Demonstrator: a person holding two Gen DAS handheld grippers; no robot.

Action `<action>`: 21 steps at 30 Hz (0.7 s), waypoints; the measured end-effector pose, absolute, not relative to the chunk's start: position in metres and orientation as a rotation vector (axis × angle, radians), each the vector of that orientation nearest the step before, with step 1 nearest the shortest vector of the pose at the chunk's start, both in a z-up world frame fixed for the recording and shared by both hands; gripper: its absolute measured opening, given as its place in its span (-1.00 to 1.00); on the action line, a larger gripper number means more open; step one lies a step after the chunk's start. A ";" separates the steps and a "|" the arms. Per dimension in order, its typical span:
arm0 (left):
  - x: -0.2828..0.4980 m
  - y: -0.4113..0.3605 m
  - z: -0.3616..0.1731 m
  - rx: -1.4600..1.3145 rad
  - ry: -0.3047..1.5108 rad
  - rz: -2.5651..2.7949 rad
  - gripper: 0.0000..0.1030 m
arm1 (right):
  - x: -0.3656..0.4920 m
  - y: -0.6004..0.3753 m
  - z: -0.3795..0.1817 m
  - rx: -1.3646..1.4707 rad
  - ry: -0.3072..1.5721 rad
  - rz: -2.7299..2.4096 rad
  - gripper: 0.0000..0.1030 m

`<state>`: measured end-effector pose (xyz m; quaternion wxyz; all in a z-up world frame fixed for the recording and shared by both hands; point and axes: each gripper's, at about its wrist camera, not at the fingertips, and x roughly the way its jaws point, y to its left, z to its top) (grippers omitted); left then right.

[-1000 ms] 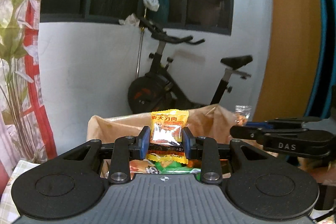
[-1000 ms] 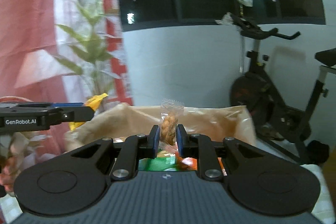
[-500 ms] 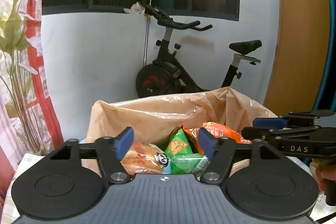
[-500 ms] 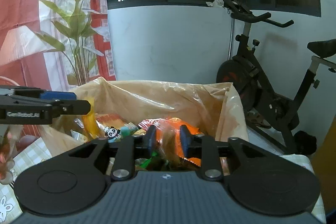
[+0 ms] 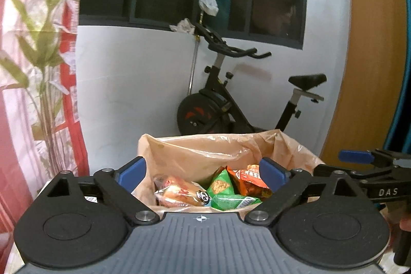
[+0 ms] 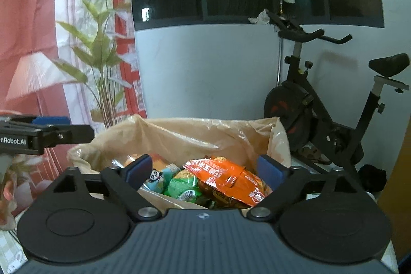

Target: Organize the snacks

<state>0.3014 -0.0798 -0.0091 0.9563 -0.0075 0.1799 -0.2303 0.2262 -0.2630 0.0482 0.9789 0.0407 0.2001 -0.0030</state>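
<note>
Left wrist view: the left gripper is seen with its blue-padded fingers spread wide, having just been opening, and nothing is held between them. Beyond the fingers, a bin lined with a tan plastic bag is seen, and the snacks are lying inside it: a pale packet with a panda print, two green packets and an orange-red packet, all piled together and touching. The right gripper is seen at the right edge, beside the bag's rim.

From the right wrist view, the right gripper is likewise shown with its fingers parted wide, having just been opening, with nothing pinched between them. The same bag is seen just ahead, and the orange-red packet is lying on top of the pile, with a green packet and the panda-print packet to its left. The left gripper is seen at the left edge, near the bag's rim.

An exercise bike is parked against the white wall behind the bag, and a leaf-patterned curtain is hung to the left.
</note>
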 end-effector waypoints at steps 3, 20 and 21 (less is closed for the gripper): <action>0.290 -0.070 -0.002 -0.046 0.368 -0.451 0.91 | 0.215 -0.256 0.059 0.085 0.382 -0.034 0.97; 0.209 -0.042 0.012 0.023 0.391 -0.233 0.93 | 0.143 -0.219 0.086 0.117 0.357 -0.030 1.00; 0.204 -0.041 0.013 0.030 0.386 -0.229 0.93 | 0.140 -0.218 0.086 0.121 0.363 -0.032 1.00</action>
